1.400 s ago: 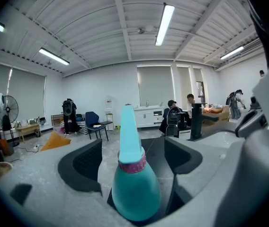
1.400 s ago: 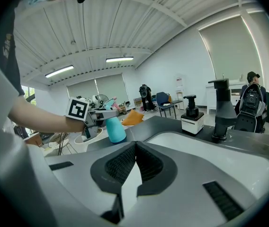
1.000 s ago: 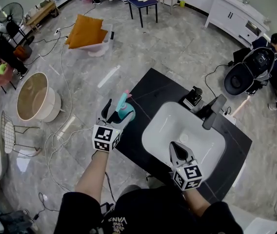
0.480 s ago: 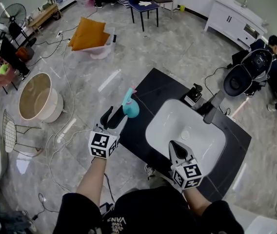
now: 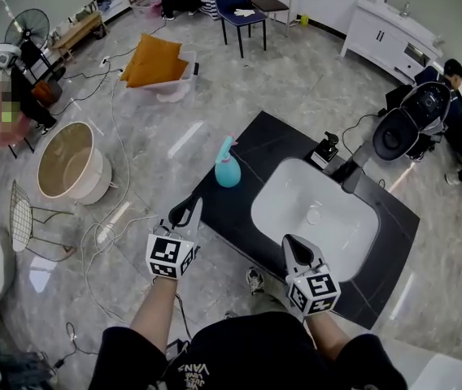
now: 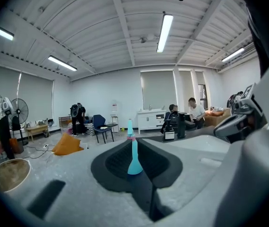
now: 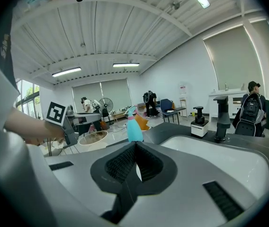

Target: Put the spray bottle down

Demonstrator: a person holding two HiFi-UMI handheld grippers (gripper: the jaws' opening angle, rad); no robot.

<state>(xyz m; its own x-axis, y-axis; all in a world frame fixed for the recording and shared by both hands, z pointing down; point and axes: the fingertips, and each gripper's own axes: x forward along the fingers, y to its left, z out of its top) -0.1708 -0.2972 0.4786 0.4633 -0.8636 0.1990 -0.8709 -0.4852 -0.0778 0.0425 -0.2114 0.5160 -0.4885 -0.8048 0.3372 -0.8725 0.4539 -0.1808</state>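
The teal spray bottle (image 5: 228, 169) with a pink collar stands upright by itself on the left end of the black counter (image 5: 229, 218). My left gripper (image 5: 186, 211) is off the counter's left front edge, well short of the bottle. Its jaws are closing with nothing between them. In the left gripper view the bottle (image 6: 134, 161) shows far beyond the nearly joined jaws of that gripper (image 6: 146, 183). My right gripper (image 5: 297, 250) is shut and empty over the front rim of the white sink (image 5: 273, 187). The right gripper view has the bottle (image 7: 134, 129) ahead and the left gripper (image 7: 73, 126) to its left.
A dark faucet (image 5: 353, 175) and a black soap dispenser (image 5: 326, 151) stand behind the sink. On the floor to the left are a round tub (image 5: 68, 162), cables (image 5: 113, 218) and an orange cushion (image 5: 154, 59). A person sits by a black chair (image 5: 410, 128) at the right.
The left gripper let go of the spray bottle, drew back towards me off the counter and its jaws closed. The bottle now stands alone. The right gripper drew back slightly.
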